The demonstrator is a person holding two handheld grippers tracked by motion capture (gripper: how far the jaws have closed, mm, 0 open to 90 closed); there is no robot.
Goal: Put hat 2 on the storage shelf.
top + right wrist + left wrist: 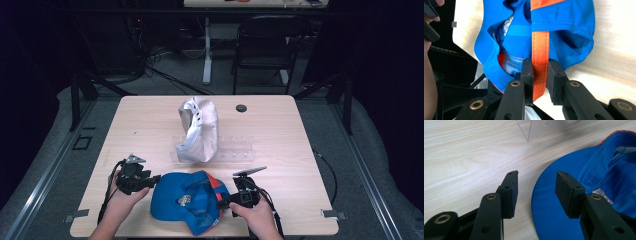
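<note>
Your worktop point(150, 115) carries the blue cap point(187, 200) at its near edge, the white cap point(199, 131) beyond it. Your right gripper's point(540, 75) fingers grip the blue cap's orange strap point(540, 50); your left gripper's point(536, 192) fingers stand open at its brim.

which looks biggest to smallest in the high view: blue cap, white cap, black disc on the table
1. blue cap
2. white cap, only somewhat smaller; it sits farther from the camera, so that gap is unsure
3. black disc, by far the smallest
</note>
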